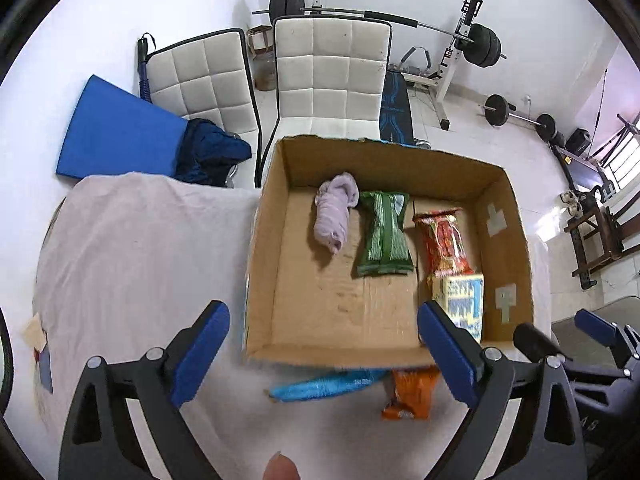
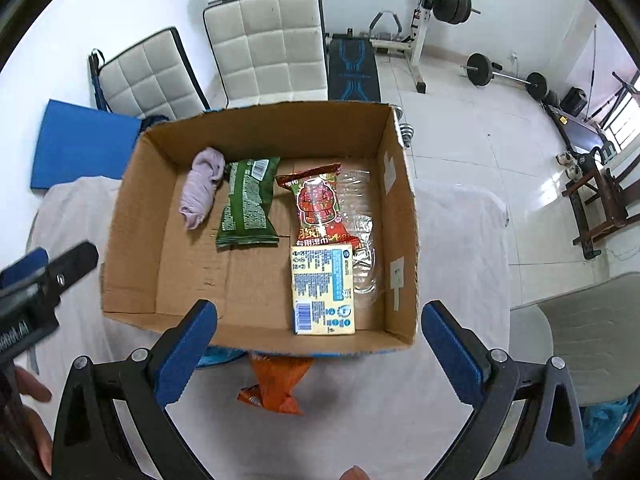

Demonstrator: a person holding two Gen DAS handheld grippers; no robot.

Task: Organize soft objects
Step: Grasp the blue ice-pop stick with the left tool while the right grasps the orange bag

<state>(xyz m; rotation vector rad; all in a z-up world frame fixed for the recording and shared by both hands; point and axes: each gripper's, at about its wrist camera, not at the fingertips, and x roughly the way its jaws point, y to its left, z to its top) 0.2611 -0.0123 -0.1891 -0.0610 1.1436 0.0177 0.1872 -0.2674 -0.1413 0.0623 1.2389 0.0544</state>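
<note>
An open cardboard box [image 1: 276,216] [image 2: 404,200] stands on a white-clothed table. Inside lie a lilac cloth roll [image 1: 334,210] [image 2: 200,192], a green packet [image 1: 384,236] [image 2: 248,204], a red snack packet [image 1: 442,240] [image 2: 318,204], a yellow wet-wipe pack [image 1: 462,300] [image 2: 322,288] and clear plastic [image 2: 360,208]. An orange packet [image 1: 410,394] [image 2: 276,380] and a blue packet [image 1: 324,386] [image 2: 218,356] lie on the cloth just in front of the box. My left gripper [image 1: 324,352] is open and empty above the box's near wall. My right gripper [image 2: 320,356] is open and empty above the orange packet.
The white tablecloth [image 1: 132,248] [image 2: 460,240] covers the table. Two white padded chairs [image 1: 332,76] [image 2: 268,44] stand behind it, with a blue mat [image 1: 116,132] at the left. Weight equipment [image 1: 480,44] fills the room's back. A grey chair [image 2: 584,332] is at the right.
</note>
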